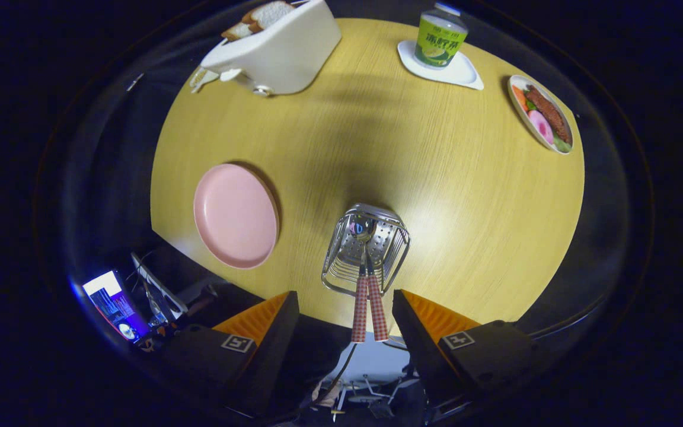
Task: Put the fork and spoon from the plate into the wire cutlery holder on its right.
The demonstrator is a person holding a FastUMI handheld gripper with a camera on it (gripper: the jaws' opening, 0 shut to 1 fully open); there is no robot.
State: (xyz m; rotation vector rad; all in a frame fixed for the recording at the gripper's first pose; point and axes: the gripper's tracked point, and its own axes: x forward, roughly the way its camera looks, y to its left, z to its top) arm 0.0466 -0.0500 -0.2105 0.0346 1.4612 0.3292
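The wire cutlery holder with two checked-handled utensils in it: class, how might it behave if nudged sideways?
The wire cutlery holder looks light, being thin wire and perforated metal, so it would probably slide on the smooth wooden table. The tall checked handles may make it tip. The open gripper straddles them.

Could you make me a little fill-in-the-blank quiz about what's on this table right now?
1. The pink plate is ____.
2. Two checked handles stick out of the wire ____.
3. The toaster holds slices of ____.
4. The tool has its fingers ____, apart on either side of the handles.

Answers: empty; cutlery holder; bread; open
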